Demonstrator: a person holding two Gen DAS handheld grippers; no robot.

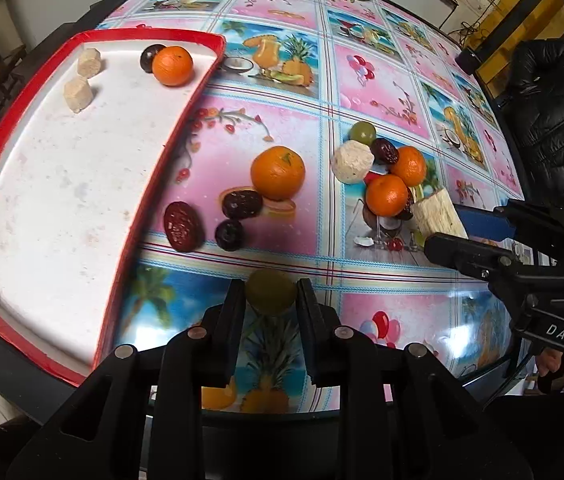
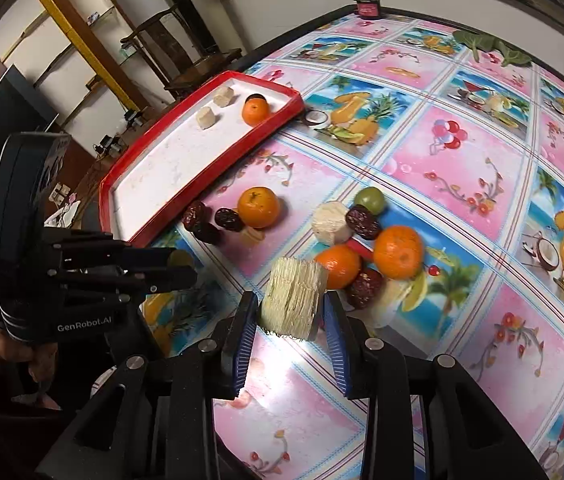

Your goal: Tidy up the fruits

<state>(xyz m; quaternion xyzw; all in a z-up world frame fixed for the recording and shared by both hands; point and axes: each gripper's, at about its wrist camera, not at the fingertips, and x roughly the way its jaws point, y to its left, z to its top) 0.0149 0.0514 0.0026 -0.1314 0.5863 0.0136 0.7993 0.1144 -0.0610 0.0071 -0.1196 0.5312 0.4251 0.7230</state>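
A green fruit [image 1: 270,291] sits pinched between the two black fingers of the left tool [image 1: 270,300], low in the middle of the left wrist view and above the table [image 1: 381,80]. In the right wrist view the right tool [image 2: 290,312] clamps a pale, ridged sugarcane piece [image 2: 293,304] between its blue-padded fingers, at the lower centre of the frame.

Upper left in the left wrist view lies the red tray [image 1: 130,34], white inside. It holds two pale chunks [image 1: 82,78], a dark fruit [image 1: 150,57] and an orange [image 1: 172,66] touching it, all at the tray's far end.

Just right of the tray, on the table's patterned cloth, a loose orange [image 1: 278,172] sits with three dark red dates [image 1: 210,220] near it, one of them close to the tray's red wall. Further right is a cluster: a green fruit [image 1: 363,133], a round pale chunk [image 1: 351,161], a date [image 1: 385,151] and two oranges [image 1: 395,180] packed together, the nearer orange just beside the held sugarcane piece.

A black jacket [image 1: 549,120] fills the right edge of that frame.
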